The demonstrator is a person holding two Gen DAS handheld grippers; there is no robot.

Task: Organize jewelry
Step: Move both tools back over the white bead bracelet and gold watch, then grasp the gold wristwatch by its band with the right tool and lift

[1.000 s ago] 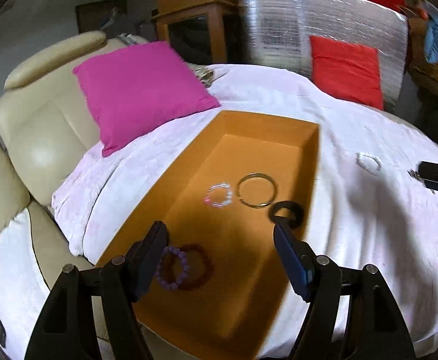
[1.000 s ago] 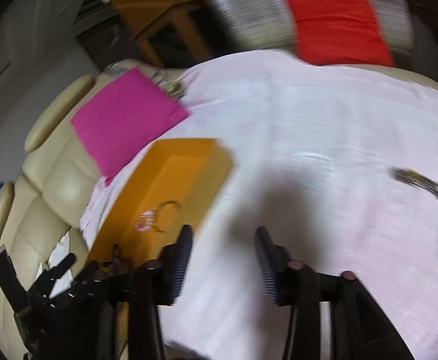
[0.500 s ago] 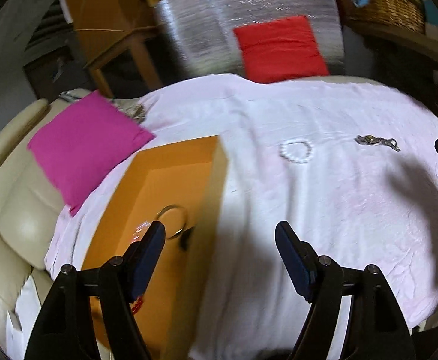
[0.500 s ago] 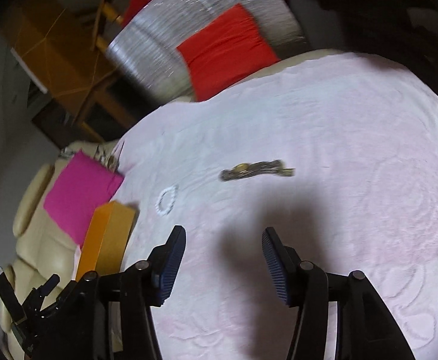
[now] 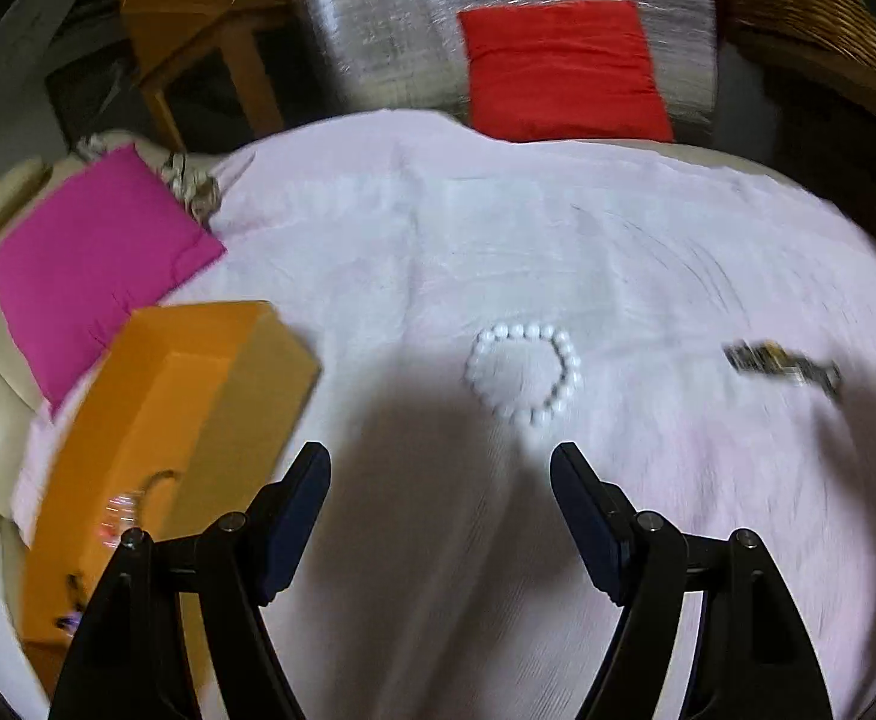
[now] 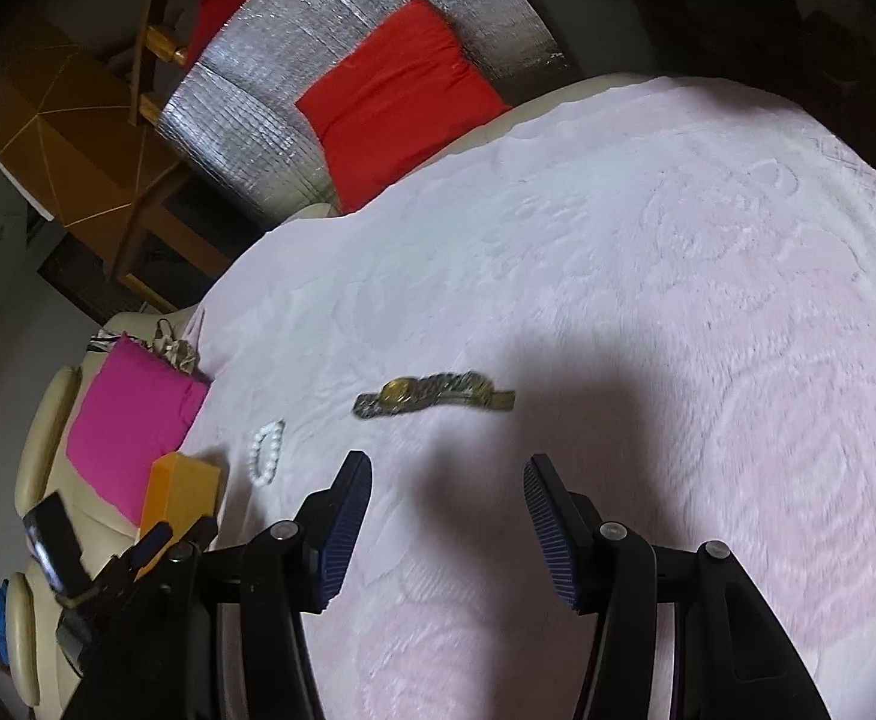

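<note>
A white bead bracelet [image 5: 523, 373] lies on the pale pink blanket [image 5: 498, 240], just ahead of my open, empty left gripper [image 5: 440, 474]. A gold metal watch [image 5: 783, 363] lies to its right. The orange box [image 5: 162, 420] at the left holds a metal bangle [image 5: 159, 477] and other bracelets, blurred. In the right wrist view the watch [image 6: 435, 395] lies just ahead of my open, empty right gripper [image 6: 447, 483]; the white bracelet [image 6: 265, 451] and the orange box [image 6: 180, 495] are to its left. The left gripper's body [image 6: 114, 588] shows at the lower left.
A magenta cushion [image 5: 96, 258] lies on the cream sofa left of the box. A red cushion [image 5: 564, 69] leans on a silver foil panel [image 5: 378, 30] at the back. A wooden stand [image 5: 192, 18] is behind, a wicker basket [image 5: 810, 18] at the far right.
My left gripper has swung right from over the orange box to face the white bracelet. My right gripper has moved right and closer to the watch. Both stayed open.
</note>
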